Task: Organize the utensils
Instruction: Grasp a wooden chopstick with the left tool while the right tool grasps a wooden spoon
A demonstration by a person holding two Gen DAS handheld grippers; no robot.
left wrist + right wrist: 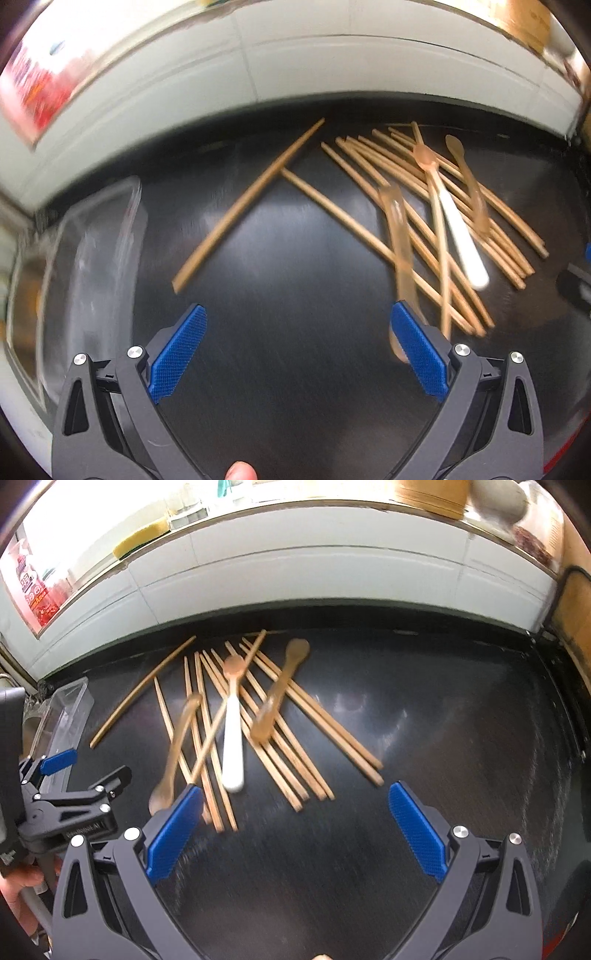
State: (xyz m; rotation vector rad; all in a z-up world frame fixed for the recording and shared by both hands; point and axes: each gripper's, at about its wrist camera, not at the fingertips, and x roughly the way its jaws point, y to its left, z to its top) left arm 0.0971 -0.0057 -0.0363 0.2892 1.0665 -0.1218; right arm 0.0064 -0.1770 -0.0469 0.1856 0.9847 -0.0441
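Several wooden chopsticks (436,199) (280,738) lie in a loose pile on the black table, with three wooden spoons among them. One spoon has a white handle (461,236) (233,738). Another wooden spoon (400,236) (173,753) lies at the pile's left side, and a third (277,698) (469,184) rests at the right. A single chopstick (243,206) (144,690) lies apart to the left. My left gripper (298,314) is open over bare table, left of the pile. My right gripper (293,794) is open at the pile's near end. The left gripper (85,764) also shows in the right wrist view.
A clear plastic tray (96,240) (66,709) stands at the table's left edge. A white tiled wall (295,66) (295,572) runs along the back. Bare black table (443,720) spreads right of the pile. A person's hand (18,882) holds the left gripper.
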